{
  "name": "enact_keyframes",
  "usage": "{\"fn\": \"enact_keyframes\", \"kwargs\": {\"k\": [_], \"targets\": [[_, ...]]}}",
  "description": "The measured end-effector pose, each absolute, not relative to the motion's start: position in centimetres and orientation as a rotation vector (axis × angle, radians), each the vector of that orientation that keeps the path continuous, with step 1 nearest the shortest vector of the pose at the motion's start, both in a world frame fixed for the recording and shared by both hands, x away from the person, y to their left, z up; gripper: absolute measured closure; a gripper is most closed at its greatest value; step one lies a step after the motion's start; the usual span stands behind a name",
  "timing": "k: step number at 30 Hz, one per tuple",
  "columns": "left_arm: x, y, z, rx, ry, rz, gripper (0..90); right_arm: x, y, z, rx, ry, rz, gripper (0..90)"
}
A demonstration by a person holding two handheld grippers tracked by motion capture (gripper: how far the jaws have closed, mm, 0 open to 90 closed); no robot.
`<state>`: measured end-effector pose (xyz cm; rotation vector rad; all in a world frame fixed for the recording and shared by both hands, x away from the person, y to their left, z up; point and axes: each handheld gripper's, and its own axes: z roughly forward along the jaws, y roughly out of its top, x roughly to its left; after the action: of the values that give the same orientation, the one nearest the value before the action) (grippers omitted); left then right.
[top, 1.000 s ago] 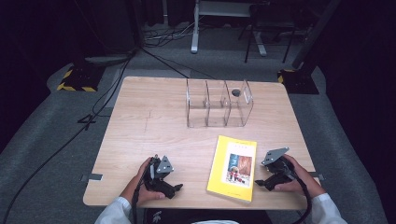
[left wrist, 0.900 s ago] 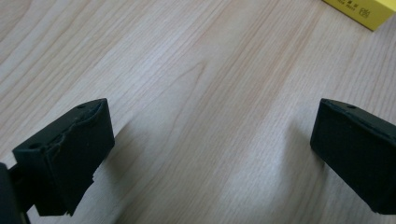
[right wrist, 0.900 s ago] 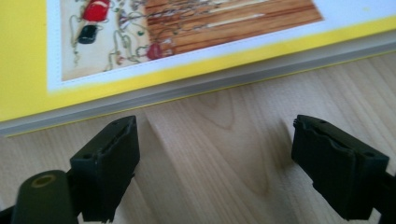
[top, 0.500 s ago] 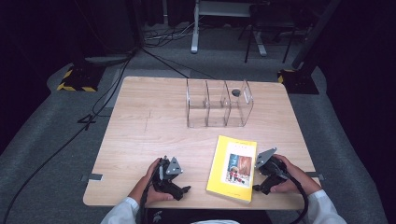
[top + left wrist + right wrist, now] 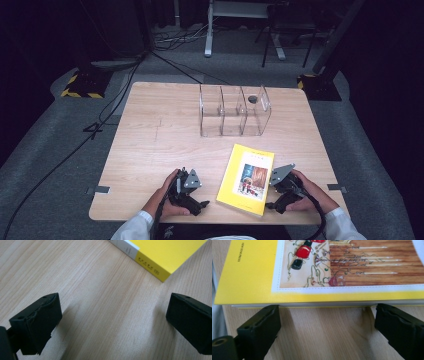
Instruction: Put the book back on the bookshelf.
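Observation:
A yellow book (image 5: 246,178) with a picture on its cover lies flat near the table's front edge. My left gripper (image 5: 200,204) rests on the wood just left of it, open. In the left gripper view its jaws (image 5: 112,320) stand wide over bare wood, and the book's corner (image 5: 160,255) lies ahead of them. My right gripper (image 5: 273,204) sits at the book's right edge. Its jaws have just been opening. In the right gripper view they (image 5: 327,332) stand open with nothing between them, tips right at the book's long edge (image 5: 287,270).
A clear plastic organizer (image 5: 235,112) with three compartments stands at the back middle of the wooden table (image 5: 160,140). A small dark round object (image 5: 252,99) shows at its right compartment. Cables and stands lie on the floor beyond the table.
Both hands have closed in on the book: the left gripper moved right, the right gripper moved left up to the book's edge.

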<state>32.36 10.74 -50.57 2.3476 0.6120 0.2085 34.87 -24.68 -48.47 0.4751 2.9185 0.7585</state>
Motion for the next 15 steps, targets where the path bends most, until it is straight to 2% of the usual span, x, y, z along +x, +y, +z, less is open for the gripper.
{"fn": "enact_keyframes", "kwargs": {"k": [3,10,15], "targets": [[32.4,10.7,-50.6,2.348,0.613,0.208,0.7,35.0,-25.3,-48.5,0.527,2.865,0.856,21.5],[32.4,10.7,-50.6,2.349,0.614,0.209,0.7,35.1,-25.0,-48.3,0.538,2.877,0.807,21.8],[32.4,10.7,-50.6,2.349,0.614,0.210,0.6,35.4,-23.9,-47.8,0.509,2.949,0.660,18.2]]}}
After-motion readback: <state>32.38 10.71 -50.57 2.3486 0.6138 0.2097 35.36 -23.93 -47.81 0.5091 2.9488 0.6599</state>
